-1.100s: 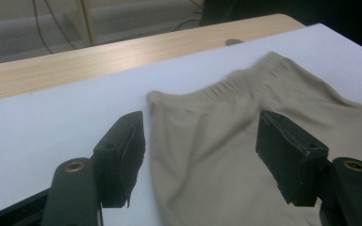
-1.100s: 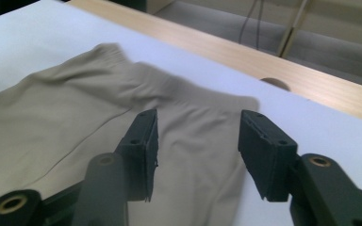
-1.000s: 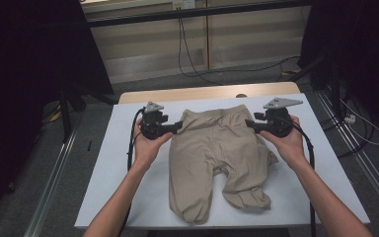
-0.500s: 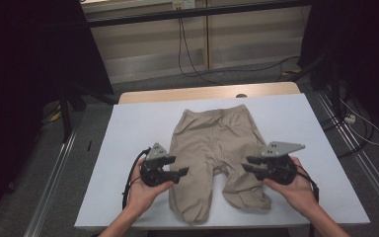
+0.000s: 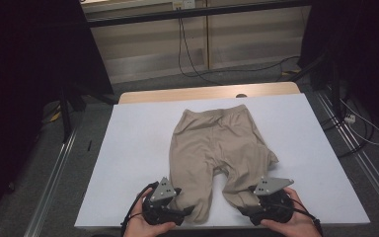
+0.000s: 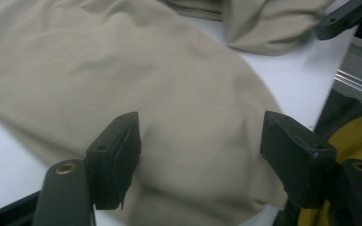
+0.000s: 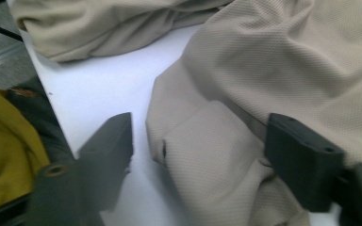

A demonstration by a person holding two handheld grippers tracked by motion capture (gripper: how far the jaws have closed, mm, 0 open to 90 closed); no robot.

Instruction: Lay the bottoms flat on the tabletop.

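A pair of beige trousers [image 5: 217,143] lies flat on the white table [image 5: 128,148], waistband at the far side and both legs pointing toward me. My left gripper [image 5: 186,210] sits at the hem of the left leg near the front edge. In the left gripper view its jaws [image 6: 200,136] stand wide open over the beige leg cloth [image 6: 122,70]. My right gripper [image 5: 245,212] is at the crumpled end of the right leg. It is open [image 7: 202,132] too, with the folded leg end [image 7: 207,155] between its jaws, ungripped.
The table's front edge [image 5: 217,228] runs just under both grippers. A wooden strip [image 5: 207,93] borders the far side. Cables [image 5: 187,49] trail on the floor behind, and metal rails [image 5: 54,187] flank the table. My yellow clothing [image 7: 0,141] shows beside the jaws.
Both grippers have come from the waistband back along the legs to the leg ends at the front edge. The trousers lie where they were.
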